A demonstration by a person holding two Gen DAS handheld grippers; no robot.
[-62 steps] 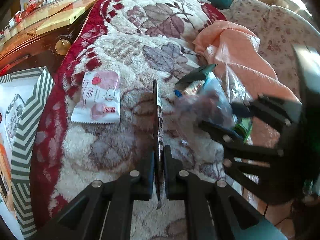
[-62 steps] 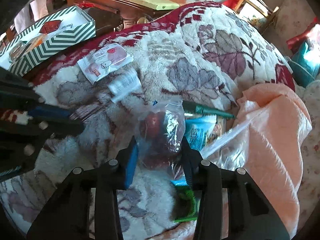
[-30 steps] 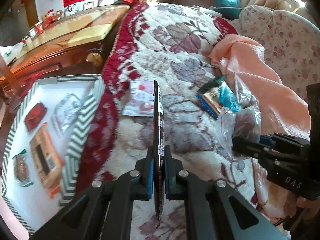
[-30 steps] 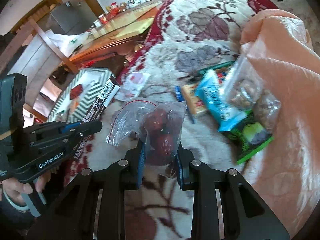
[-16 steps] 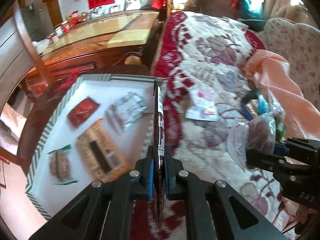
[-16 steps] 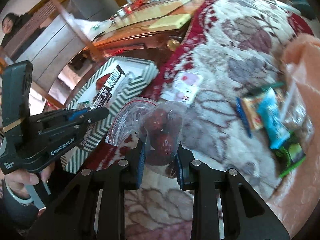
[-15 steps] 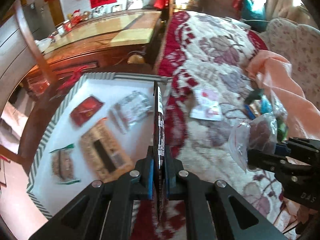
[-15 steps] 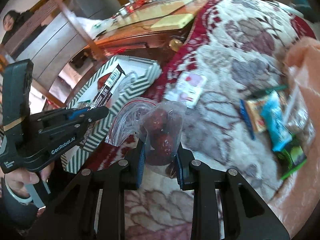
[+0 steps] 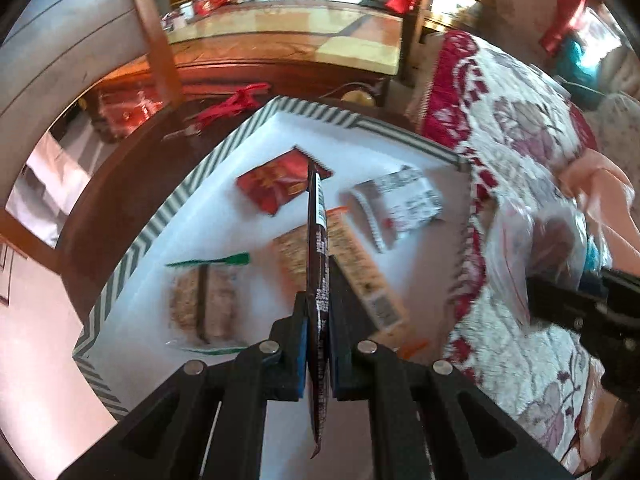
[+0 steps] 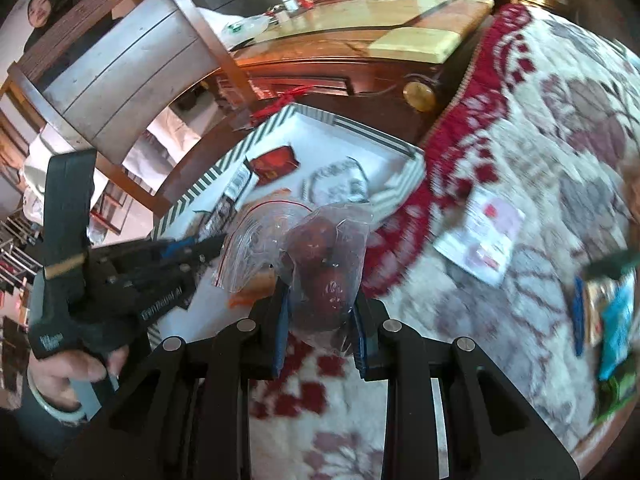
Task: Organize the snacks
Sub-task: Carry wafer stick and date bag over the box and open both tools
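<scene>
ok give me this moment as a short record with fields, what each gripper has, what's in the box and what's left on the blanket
left gripper: shut on a thin dark snack bar, held edge-on above the box
right gripper: shut on a clear bag of red fruit, near the box's edge
box: white inside, green-striped rim
in box: red packet, white packet, long cracker pack, green-edged pack
left on blanket: pink-and-white packet, blue and green packets at the right edge

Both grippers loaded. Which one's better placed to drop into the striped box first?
Left, probably. The left gripper, shut on the dark snack bar, hangs over the striped box. The right gripper holds the bag of red fruit near the blanket's edge.
</scene>
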